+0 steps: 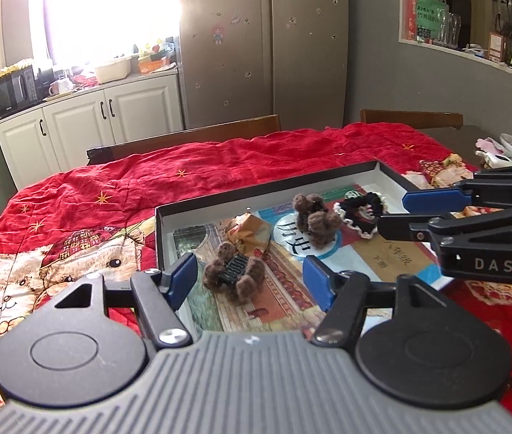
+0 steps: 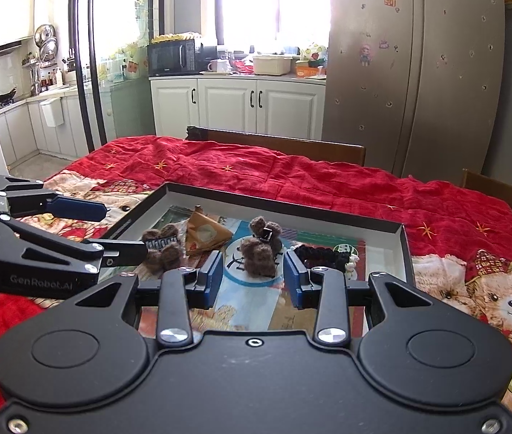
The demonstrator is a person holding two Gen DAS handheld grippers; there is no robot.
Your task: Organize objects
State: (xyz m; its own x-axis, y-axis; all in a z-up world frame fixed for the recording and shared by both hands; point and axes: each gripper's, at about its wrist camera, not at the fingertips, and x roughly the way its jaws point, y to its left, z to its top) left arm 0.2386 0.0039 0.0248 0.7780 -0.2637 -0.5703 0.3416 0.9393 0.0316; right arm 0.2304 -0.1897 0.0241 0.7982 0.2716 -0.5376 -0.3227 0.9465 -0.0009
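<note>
Both grippers hang over a shallow black tray [image 1: 266,195] on the red-quilted table [image 1: 219,159], and neither holds anything. The left gripper [image 1: 250,276] has its blue pads spread wide, nothing between them; just beyond its tips a brown fuzzy hair claw [image 1: 234,275] lies flat on the book [image 1: 393,264] that lines the tray floor. The right gripper [image 2: 253,276] stands with a narrower gap, pads apart, gripping nothing; a second fuzzy claw [image 2: 261,249] stands upright just past its fingers, not touched. Between the two claws sits a crumpled tan wrapper [image 2: 205,235], touching neither gripper. At the tray's right end rests a black scrunchie [image 2: 322,255] with a pale trim, near the second claw. On the quilt beside the tray a patterned cloth piece [image 1: 443,171] lies outside, right of the wall. Teddy bears are printed on the quilt at both near corners.
</note>
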